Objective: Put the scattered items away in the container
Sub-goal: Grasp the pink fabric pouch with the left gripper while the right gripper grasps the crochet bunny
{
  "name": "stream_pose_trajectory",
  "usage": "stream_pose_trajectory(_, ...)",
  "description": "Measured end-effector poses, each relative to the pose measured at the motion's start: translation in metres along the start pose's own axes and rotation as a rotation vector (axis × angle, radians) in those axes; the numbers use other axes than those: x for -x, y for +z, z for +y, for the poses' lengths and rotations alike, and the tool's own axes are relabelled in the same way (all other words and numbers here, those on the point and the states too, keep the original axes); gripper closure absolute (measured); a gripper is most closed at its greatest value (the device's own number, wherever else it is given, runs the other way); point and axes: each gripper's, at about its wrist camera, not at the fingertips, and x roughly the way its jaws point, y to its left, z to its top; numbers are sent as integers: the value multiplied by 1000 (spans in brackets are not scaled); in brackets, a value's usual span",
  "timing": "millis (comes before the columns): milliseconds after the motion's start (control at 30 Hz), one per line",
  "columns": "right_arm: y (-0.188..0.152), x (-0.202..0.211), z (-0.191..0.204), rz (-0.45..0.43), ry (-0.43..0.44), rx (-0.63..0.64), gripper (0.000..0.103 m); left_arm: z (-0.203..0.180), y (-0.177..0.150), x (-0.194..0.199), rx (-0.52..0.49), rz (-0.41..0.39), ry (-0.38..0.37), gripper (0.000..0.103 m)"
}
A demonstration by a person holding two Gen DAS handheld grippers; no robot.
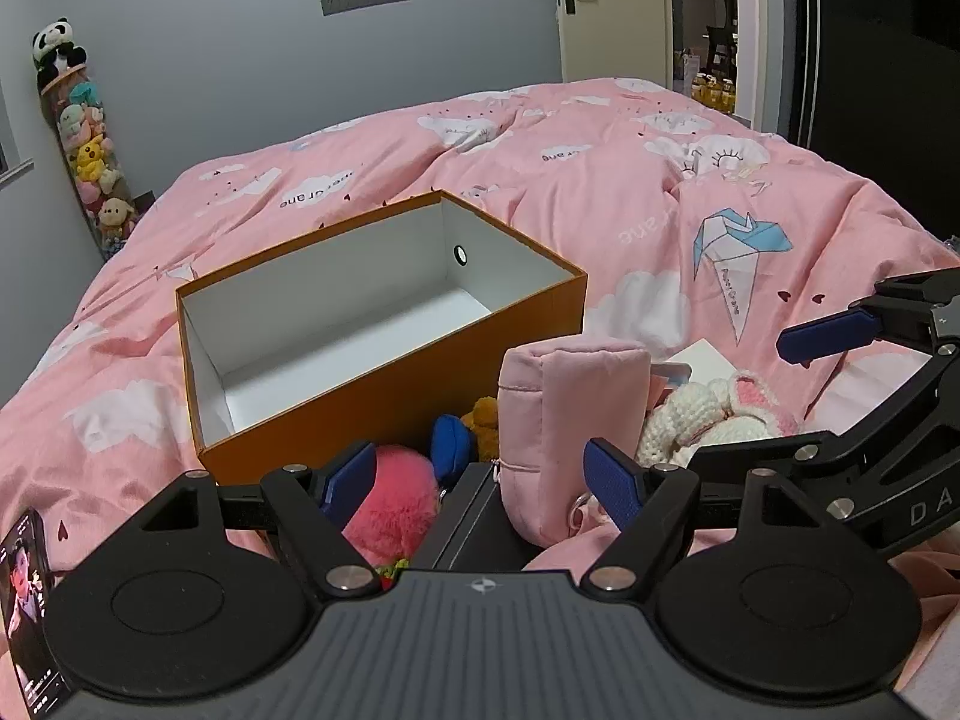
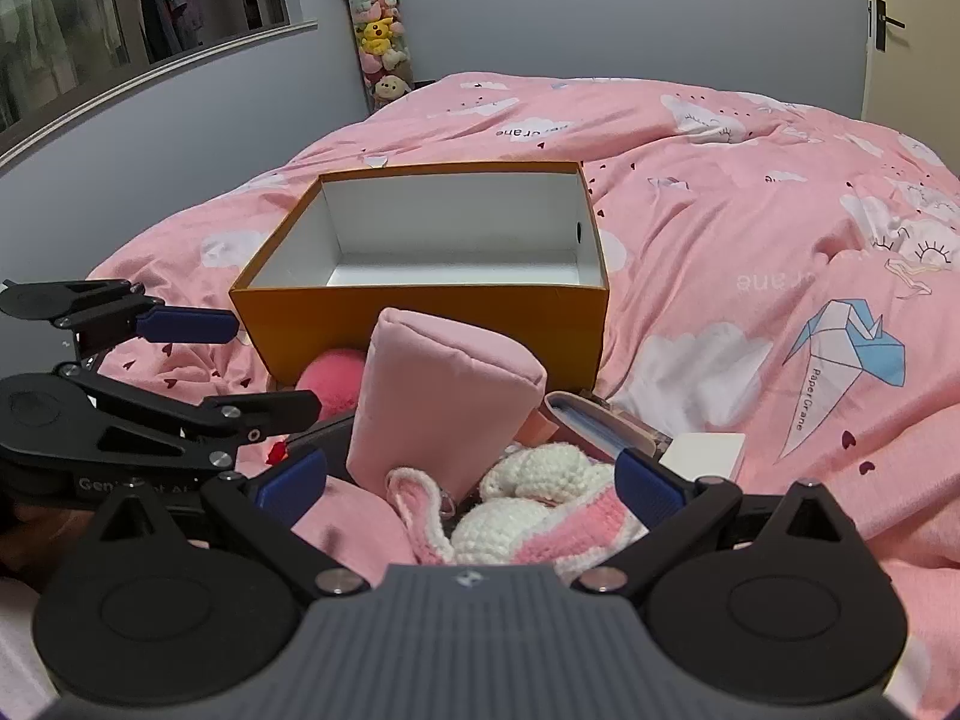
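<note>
Left wrist view: the orange box point(image 1: 384, 324) sits empty on the pink duvet point(image 1: 600, 180). Just in front of it stands a soft pink pouch point(image 1: 570, 420), likely light and squashy; pinching its upper body should hold. The left gripper point(image 1: 480, 480) and right gripper point(image 2: 468, 480) are both spread wide, empty. A grey wall point(image 1: 240, 60) rises behind the box.

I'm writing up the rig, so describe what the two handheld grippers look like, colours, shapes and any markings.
Both match: the left gripper and right gripper have matte black linkage arms with silver rivets, round black discs at each side, a ribbed grey body with a small white emblem, and blue textured pads. White lettering marks each frame, only partly readable.
</note>
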Motion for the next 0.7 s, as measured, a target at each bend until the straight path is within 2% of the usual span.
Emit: stream_pose_trajectory(700, -5, -8, 3, 28, -4, -5, 0, 0, -2, -4, 0, 18, 2, 13)
